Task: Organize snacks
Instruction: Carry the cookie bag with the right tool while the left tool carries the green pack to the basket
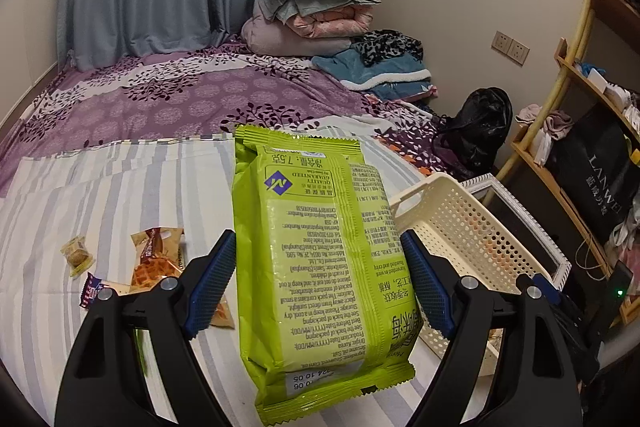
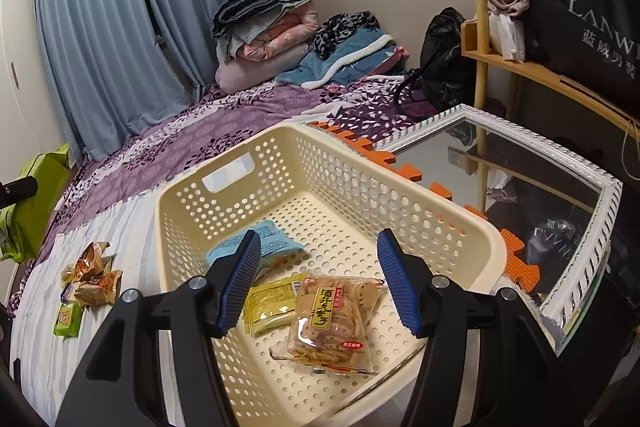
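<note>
The left gripper [image 1: 320, 283] clamps the green snack packet [image 1: 316, 267] between both blue pads, holding it up above the striped sheet [image 1: 80, 195], with the cream basket [image 1: 472, 235] at its 3 o'clock. The right gripper [image 2: 320, 283] hangs over that basket [image 2: 440, 211], jaws apart and gripping nothing, with a cracker pack [image 2: 332, 323] lying inside at 6 o'clock and loose snacks [image 2: 92, 275] outside at 9 o'clock

So the bed [image 2: 168, 147] has a striped sheet [image 1: 100, 187] on it, with a cream basket [image 2: 400, 203], a few loose snack packets [image 2: 90, 279], folded blankets [image 2: 260, 39] and a mirror [image 2: 600, 203] lying there.
</note>
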Action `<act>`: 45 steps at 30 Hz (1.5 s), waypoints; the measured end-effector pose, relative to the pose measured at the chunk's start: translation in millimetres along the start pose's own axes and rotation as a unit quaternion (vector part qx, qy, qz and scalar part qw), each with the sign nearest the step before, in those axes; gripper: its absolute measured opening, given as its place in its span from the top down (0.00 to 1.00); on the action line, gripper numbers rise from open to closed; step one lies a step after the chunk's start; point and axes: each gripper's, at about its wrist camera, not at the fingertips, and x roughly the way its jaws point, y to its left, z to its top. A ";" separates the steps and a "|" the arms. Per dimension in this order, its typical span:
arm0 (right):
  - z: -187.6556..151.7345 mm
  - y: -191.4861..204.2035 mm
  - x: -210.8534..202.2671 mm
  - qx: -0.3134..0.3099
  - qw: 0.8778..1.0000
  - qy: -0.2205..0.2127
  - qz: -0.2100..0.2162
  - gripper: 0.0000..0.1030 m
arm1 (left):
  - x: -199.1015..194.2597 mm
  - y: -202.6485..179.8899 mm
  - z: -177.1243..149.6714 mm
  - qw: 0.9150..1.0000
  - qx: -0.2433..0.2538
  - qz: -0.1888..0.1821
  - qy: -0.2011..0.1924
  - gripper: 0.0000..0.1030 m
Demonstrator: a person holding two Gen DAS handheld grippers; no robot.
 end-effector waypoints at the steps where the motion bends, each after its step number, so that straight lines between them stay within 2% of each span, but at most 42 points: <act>1: 0.3 -2.9 -0.6 0.004 1.000 -0.002 -0.001 0.41 | 1.4 -4.9 0.1 1.000 0.005 -0.004 0.002 0.20; 10: 1.2 -17.1 -9.4 0.013 1.000 -0.022 -0.010 0.41 | 29.1 -75.2 0.7 0.996 0.057 -0.057 0.024 0.19; 12: 1.5 -21.3 -11.2 0.017 0.999 -0.025 -0.013 0.35 | 37.7 -92.9 -1.5 0.994 0.069 -0.073 0.032 0.19; 15: 1.6 -28.6 -13.9 0.023 0.999 -0.030 -0.017 0.35 | 48.9 -114.5 -5.9 0.992 0.081 -0.088 0.044 0.19; 24: 0.5 -43.0 -15.6 0.035 0.999 -0.033 -0.022 0.35 | 77.6 -163.8 -16.6 0.984 0.115 -0.116 0.073 0.19; 40: 3.7 -55.1 -21.6 0.055 0.997 -0.052 -0.034 0.35 | 93.7 -194.8 -26.5 0.976 0.147 -0.131 0.091 0.19; 42: 3.7 -56.2 -22.8 0.059 0.996 -0.054 -0.037 0.34 | 96.5 -195.0 -26.8 0.976 0.145 -0.133 0.096 0.17; 43: 3.8 -57.3 -22.9 0.062 0.996 -0.054 -0.039 0.33 | 98.4 -194.2 -26.3 0.976 0.141 -0.134 0.100 0.11; 45: 3.5 -57.8 -23.7 0.065 0.996 -0.055 -0.040 0.32 | 98.6 -192.1 -26.2 0.976 0.134 -0.138 0.098 0.08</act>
